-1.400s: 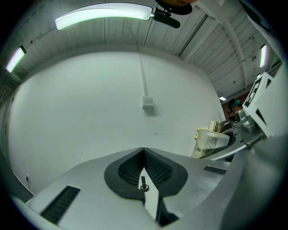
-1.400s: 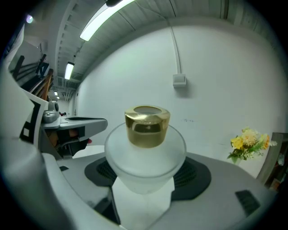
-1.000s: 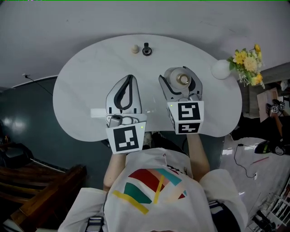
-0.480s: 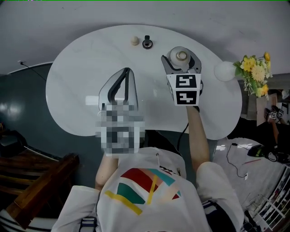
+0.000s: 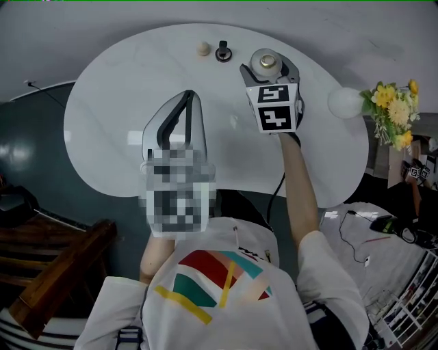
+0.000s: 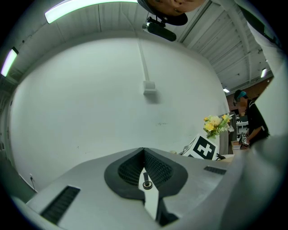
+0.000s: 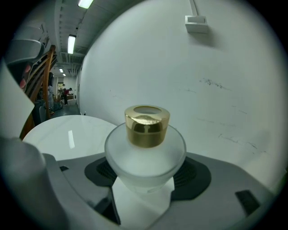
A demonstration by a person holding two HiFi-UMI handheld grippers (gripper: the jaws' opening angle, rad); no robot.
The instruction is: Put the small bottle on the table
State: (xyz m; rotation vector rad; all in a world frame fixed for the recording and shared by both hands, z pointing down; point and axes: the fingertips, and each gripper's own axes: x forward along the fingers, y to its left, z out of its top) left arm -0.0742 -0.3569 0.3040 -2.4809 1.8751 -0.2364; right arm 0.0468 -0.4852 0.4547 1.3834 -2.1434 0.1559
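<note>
right hand-held gripper (image 5: pixel 268 63) clamps the small bottle (image 7: pixel 146 150) (gold cap) over the table (image 5: pixel 109 116); left hand-held gripper (image 5: pixel 187 98) closed, empty.

Light: bright, even, from overhead; ceiling strips (image 6: pixel 85 9) lit in left gripper view
Glare: streak on table (image 7: pixel 71 138); gold cap (image 7: pixel 147 126) mirrors lamps
Edges: gripper views fisheye w/ dark vignette
Focus: nearest foreground soft; far bg perhaps slightly blurred

This looks like a staged corner of a large lab or workroom. A curved white tabletop (image 5: pixel 109 137) stands against a bare white wall (image 6: pixel 90 99), with yellow flowers (image 5: pixel 393 109) as decor. Cables (image 5: pixel 358 232) trail over the floor, strip lights (image 7: pixel 71 44) line an open ceiling, and a person (image 6: pixel 251 119) stands further off.
</note>
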